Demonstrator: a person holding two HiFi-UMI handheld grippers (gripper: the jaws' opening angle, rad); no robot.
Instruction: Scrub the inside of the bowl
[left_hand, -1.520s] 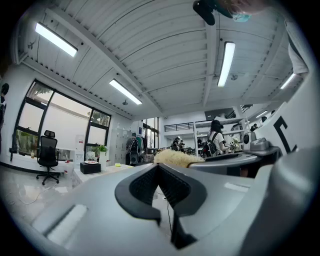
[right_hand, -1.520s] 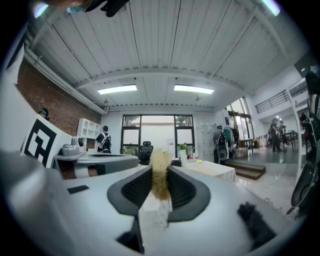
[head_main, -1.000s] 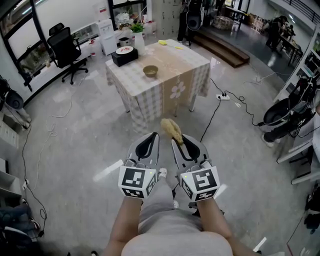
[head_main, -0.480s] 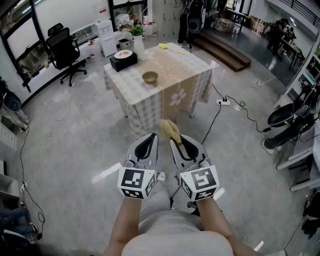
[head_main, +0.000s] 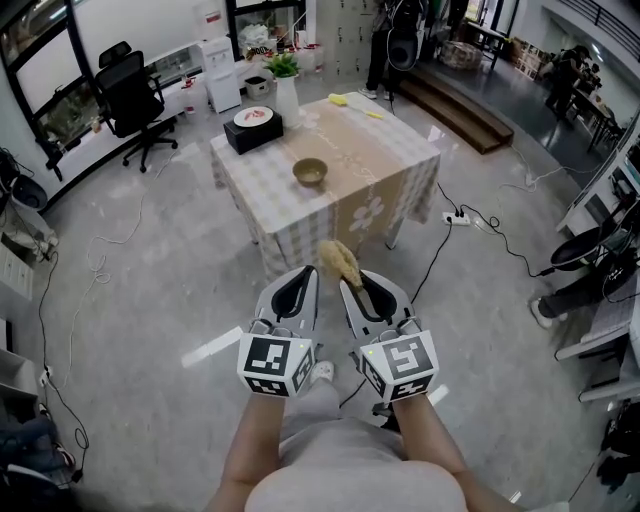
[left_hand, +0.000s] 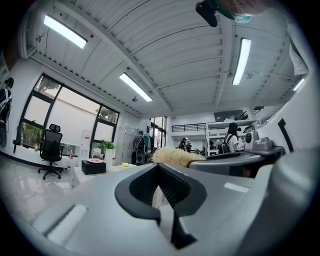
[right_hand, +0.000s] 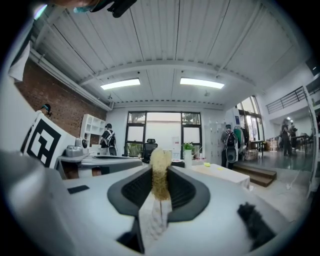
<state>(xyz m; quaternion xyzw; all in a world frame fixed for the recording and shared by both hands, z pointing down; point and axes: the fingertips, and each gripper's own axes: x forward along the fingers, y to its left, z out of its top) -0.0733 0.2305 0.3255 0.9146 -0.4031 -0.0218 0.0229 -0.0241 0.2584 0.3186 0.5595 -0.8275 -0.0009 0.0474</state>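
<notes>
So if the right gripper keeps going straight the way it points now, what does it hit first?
Most likely the draped near side of the table. The right gripper, shut on the scrubber, aims roughly there and nothing shows in between, though its height and the depth are hard to judge.

The scrubber (head_main: 342, 262) looks coarse and fibrous, the floor (head_main: 150, 275) smooth and glossy.

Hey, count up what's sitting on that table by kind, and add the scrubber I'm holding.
Bowl: 1
Black box: 1
Round white dish on the box: 1
Vase with plant: 1
Small yellow items: 2
Scrubber, held: 1
Total: 7
</notes>
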